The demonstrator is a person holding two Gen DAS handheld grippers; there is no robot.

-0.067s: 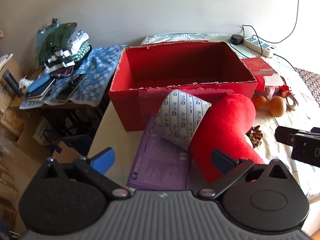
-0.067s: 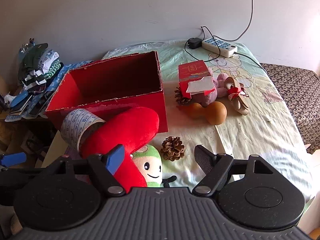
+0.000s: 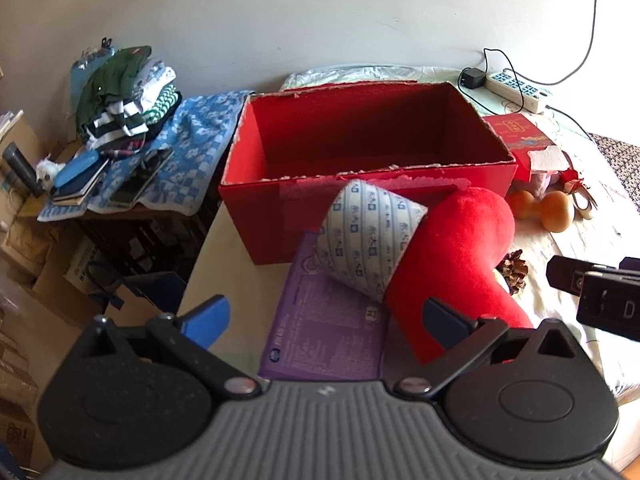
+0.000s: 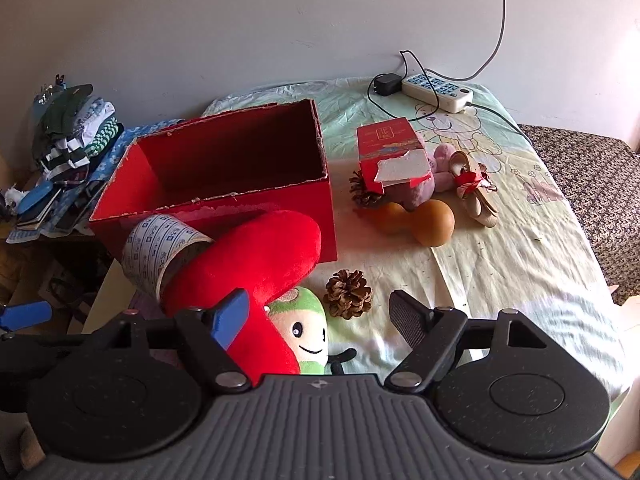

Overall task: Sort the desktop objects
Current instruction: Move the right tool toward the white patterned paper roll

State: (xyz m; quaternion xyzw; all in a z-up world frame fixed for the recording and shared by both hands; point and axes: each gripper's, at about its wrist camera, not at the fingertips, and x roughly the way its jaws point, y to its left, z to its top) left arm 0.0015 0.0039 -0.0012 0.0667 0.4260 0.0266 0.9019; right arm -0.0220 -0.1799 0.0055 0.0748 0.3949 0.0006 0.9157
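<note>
We see left gripper point(image 3: 324, 320) jaws apart over purple booklet point(image 3: 324, 336); right gripper point(image 4: 320, 314) jaws apart, empty, near pinecone point(image 4: 348, 294). Red box point(image 4: 224, 184) behind.

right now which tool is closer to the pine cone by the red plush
Right. The right tool hangs open just short of the pine cone; the left tool hovers over the purple sheet, the red plush between.

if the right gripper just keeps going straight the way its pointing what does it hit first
Probably the pine cone, lying just ahead between the open right gripper fingers; the green plush toy sits close on its left. Depth is uncertain.
</note>
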